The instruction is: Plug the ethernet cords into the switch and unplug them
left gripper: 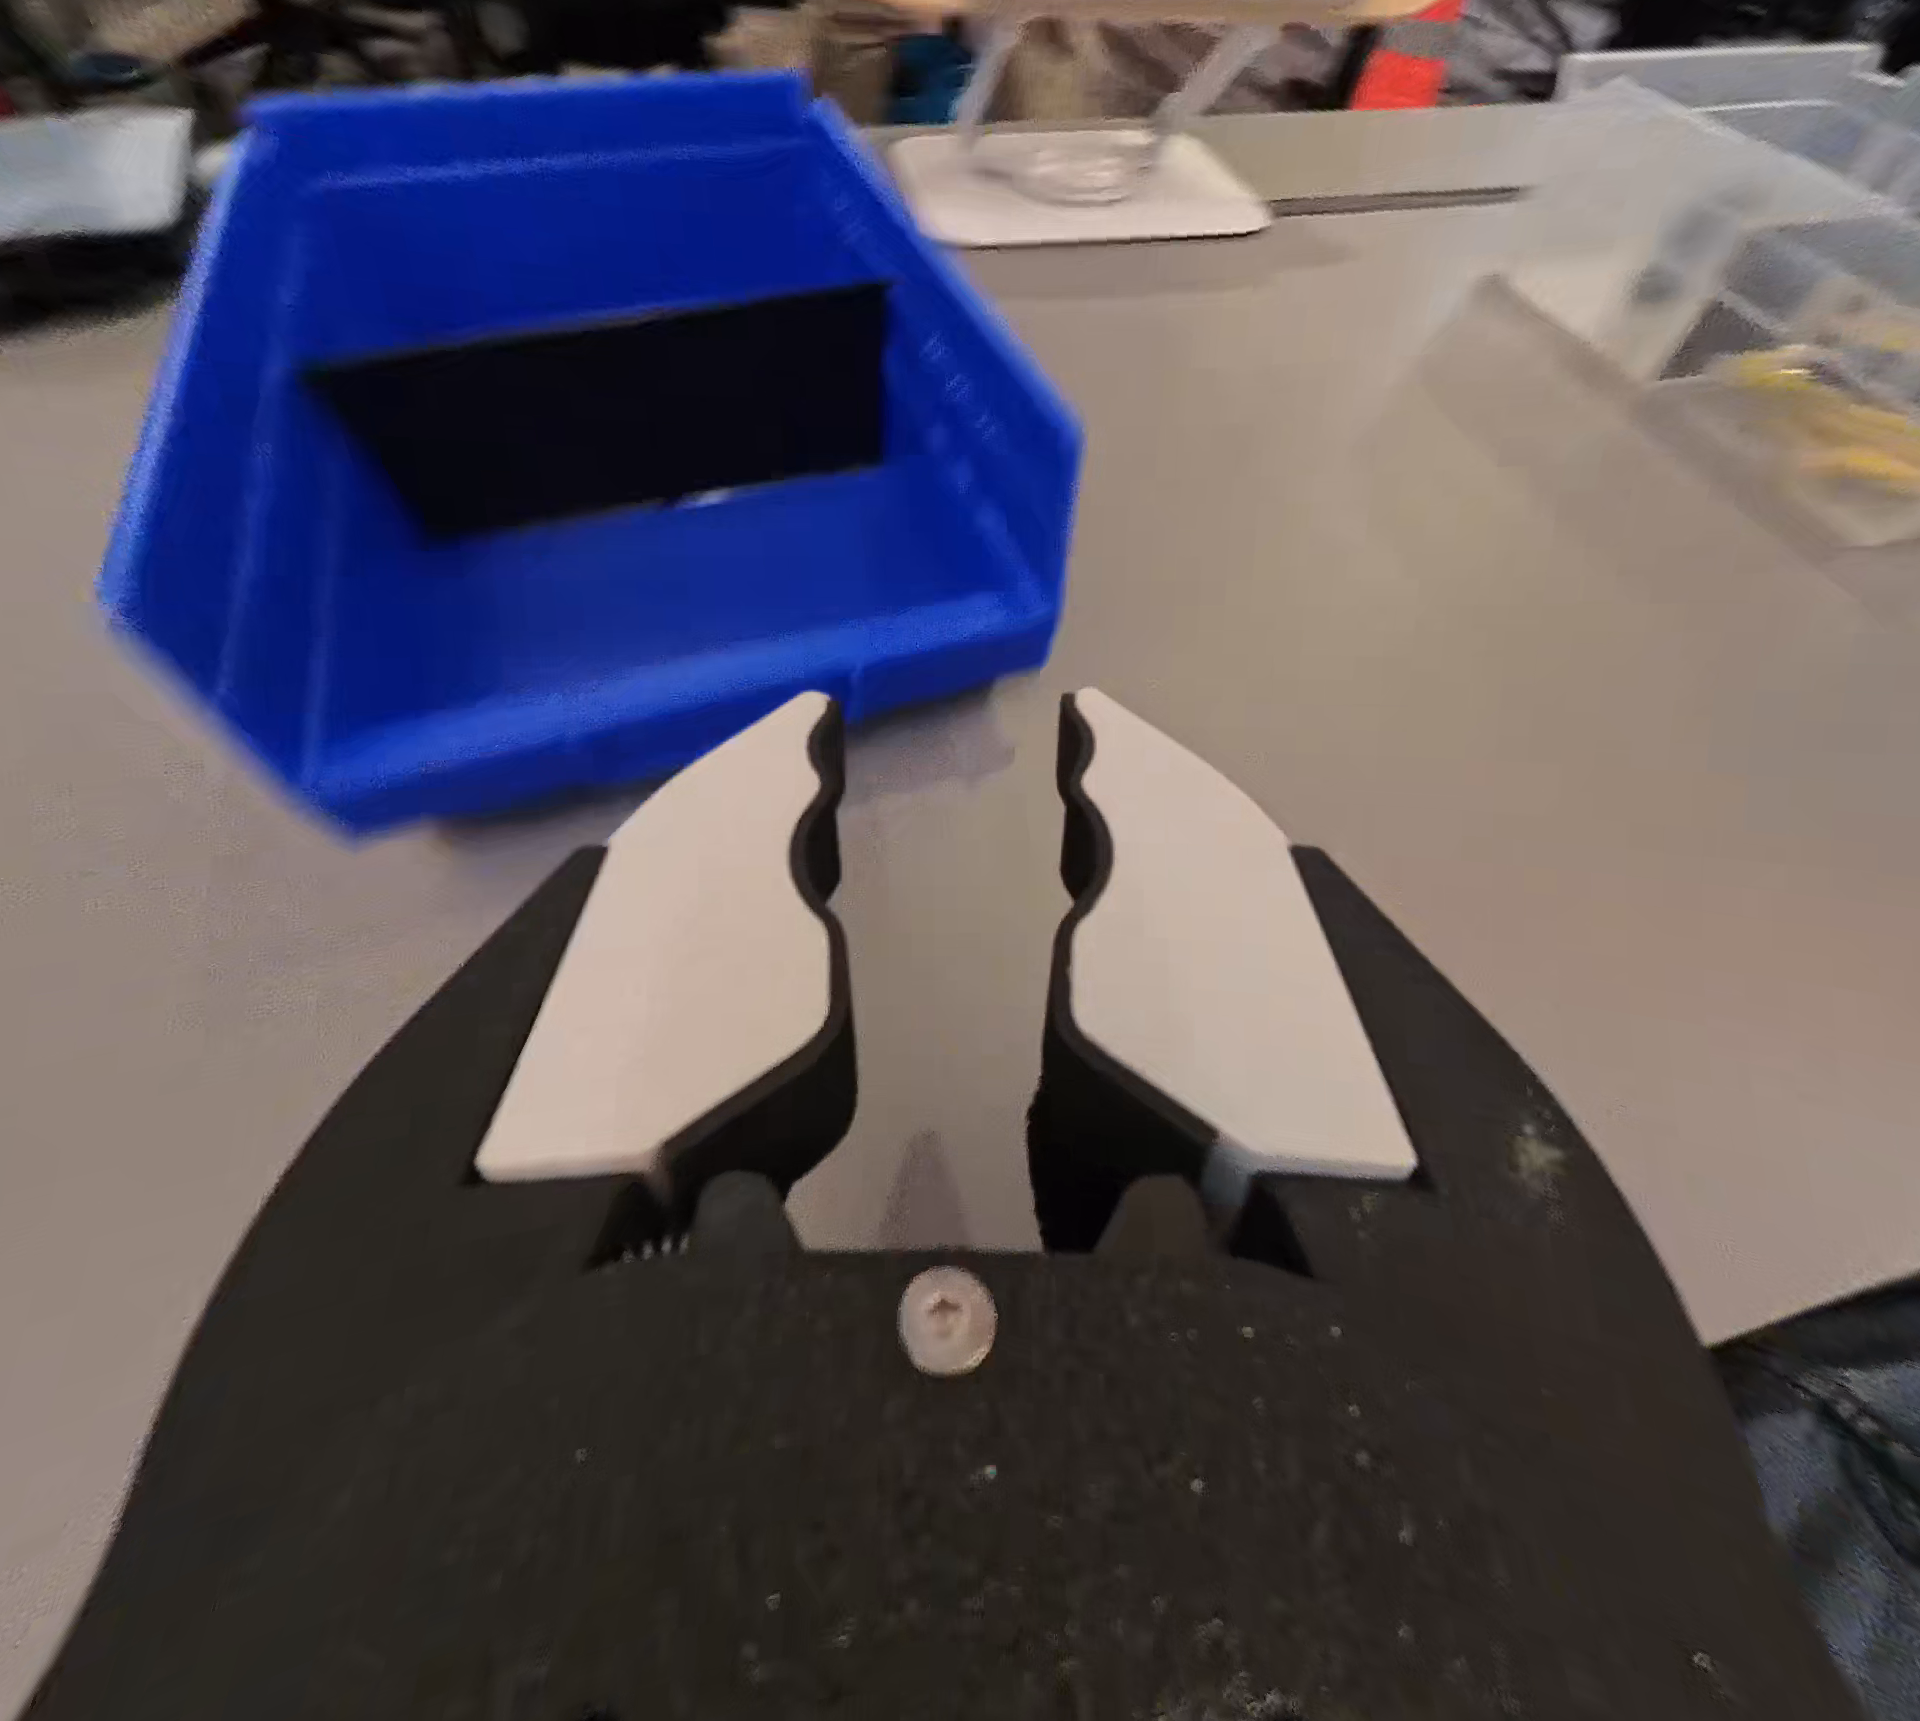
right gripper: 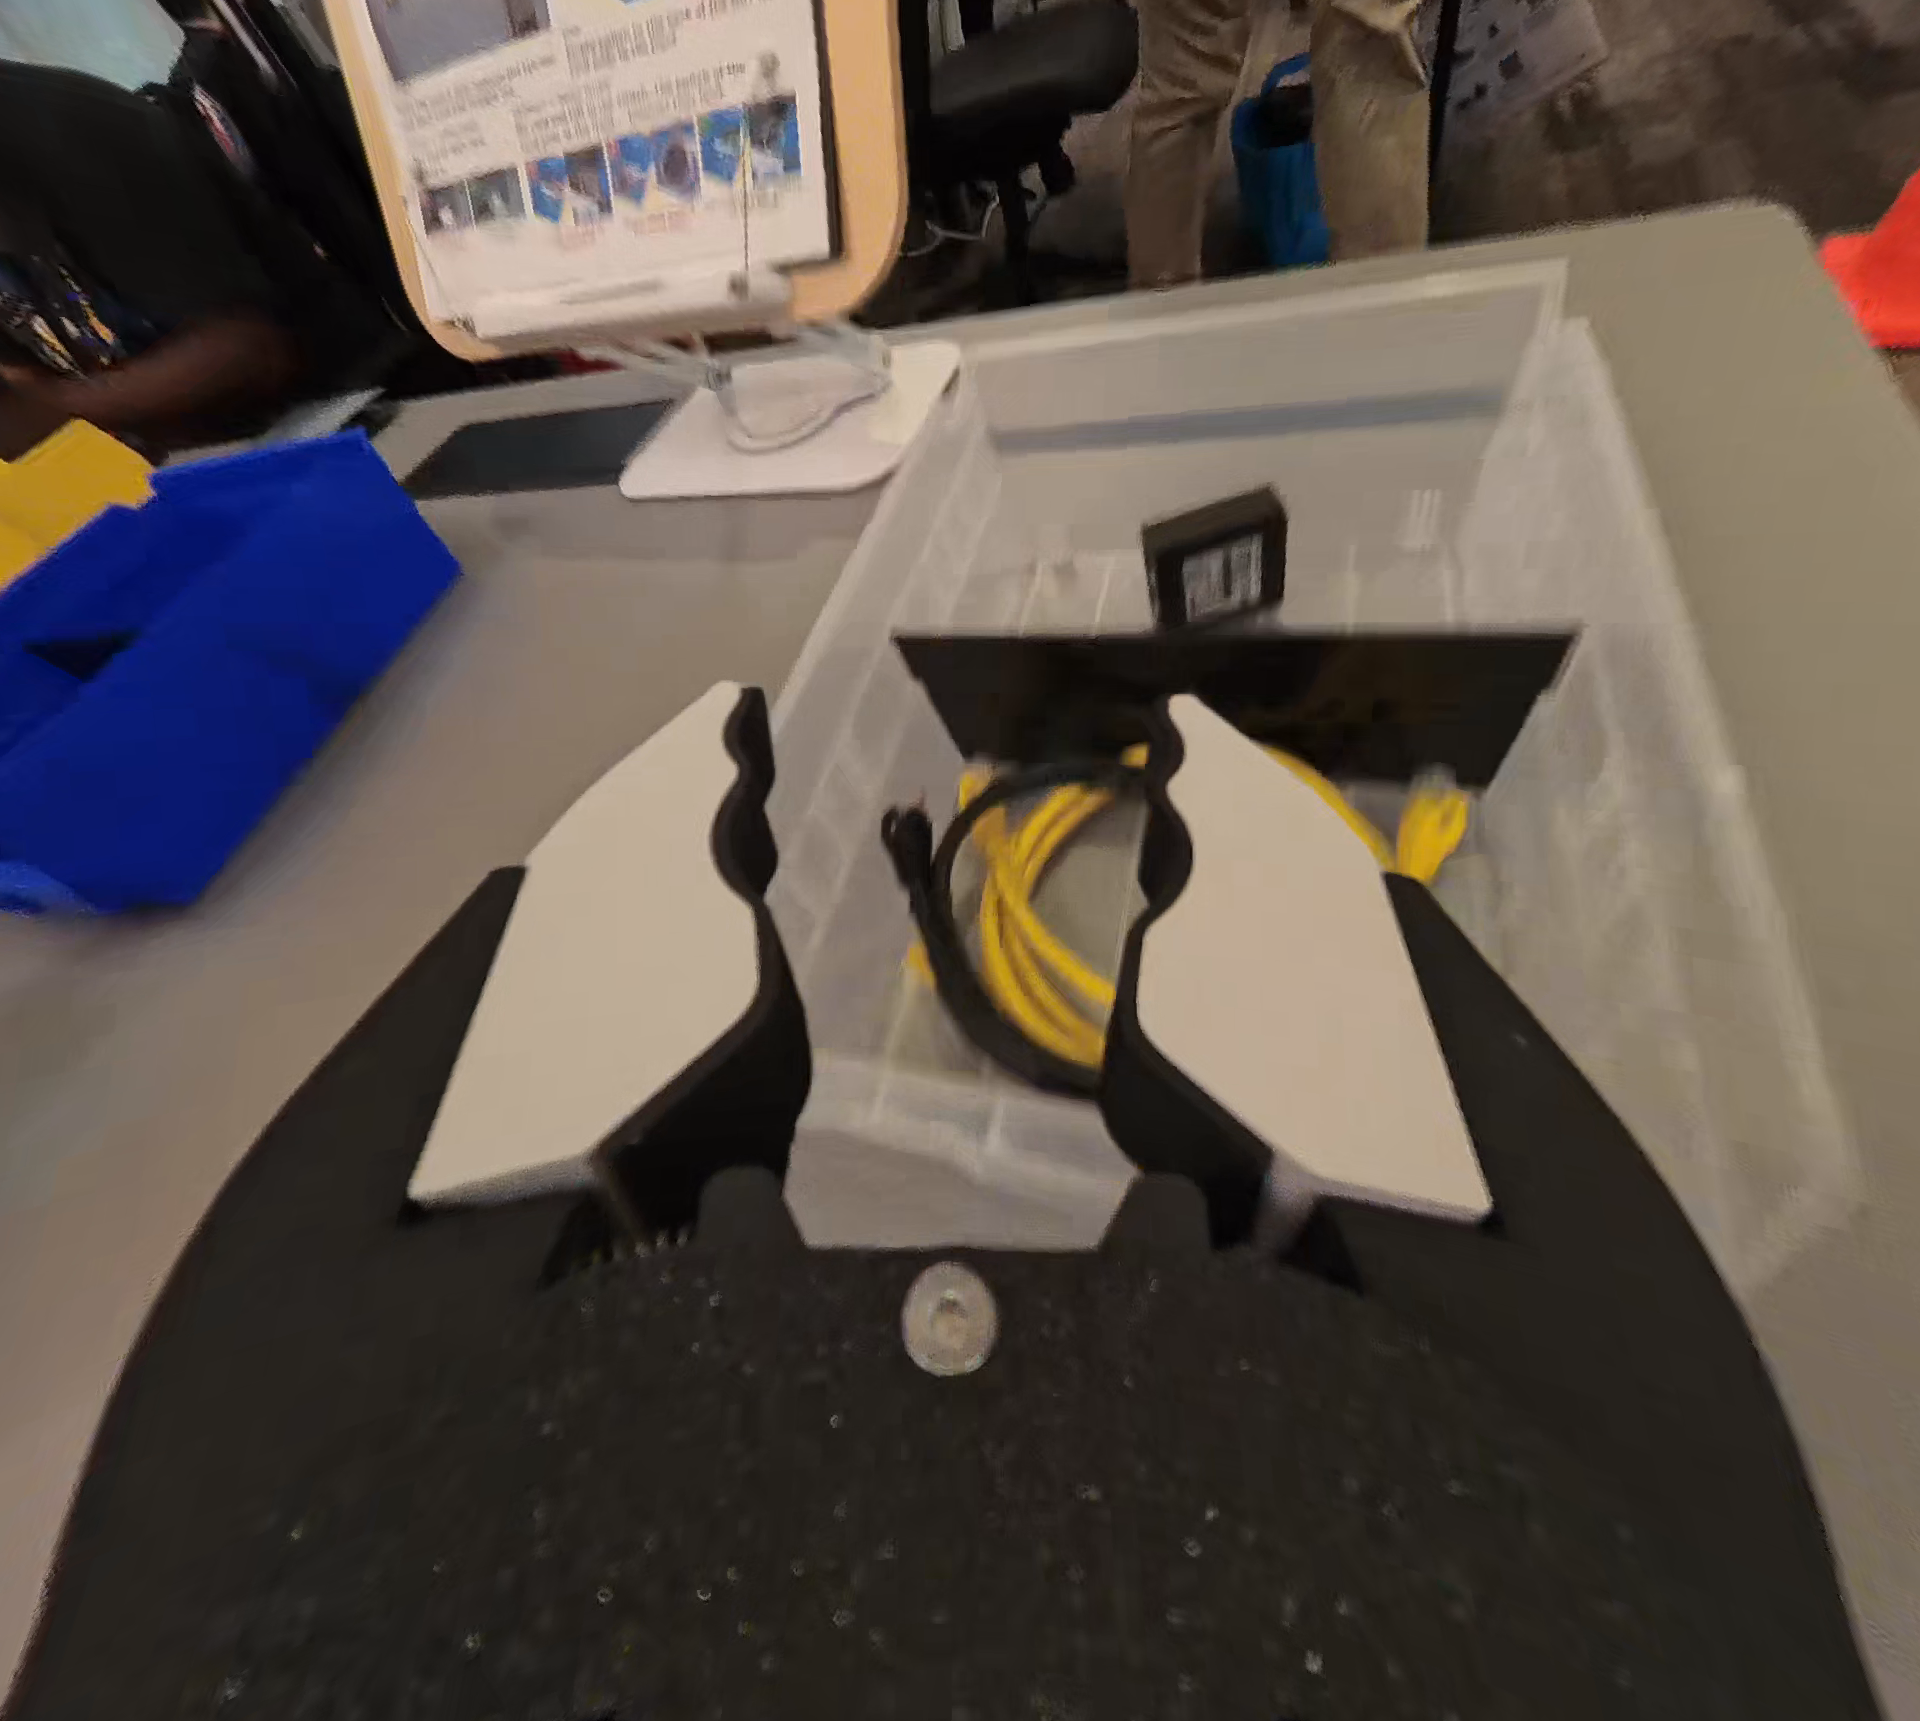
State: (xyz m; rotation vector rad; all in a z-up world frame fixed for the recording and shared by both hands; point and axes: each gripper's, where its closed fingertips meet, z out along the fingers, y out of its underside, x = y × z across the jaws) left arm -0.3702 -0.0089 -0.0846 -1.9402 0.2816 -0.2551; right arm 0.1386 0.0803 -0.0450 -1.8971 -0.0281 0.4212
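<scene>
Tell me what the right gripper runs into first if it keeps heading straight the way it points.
Probably the near wall of the clear plastic bin, seen between the open, empty jaws of the right gripper. If it clears the rim, the coiled yellow ethernet cords and black cable come next; depth is unclear.

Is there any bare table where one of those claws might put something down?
Yes: bare grey table lies between the blue bin and the clear bin, up to the stand's white base. The clear bin's near section is crowded with yellow cords and a black cord.
</scene>
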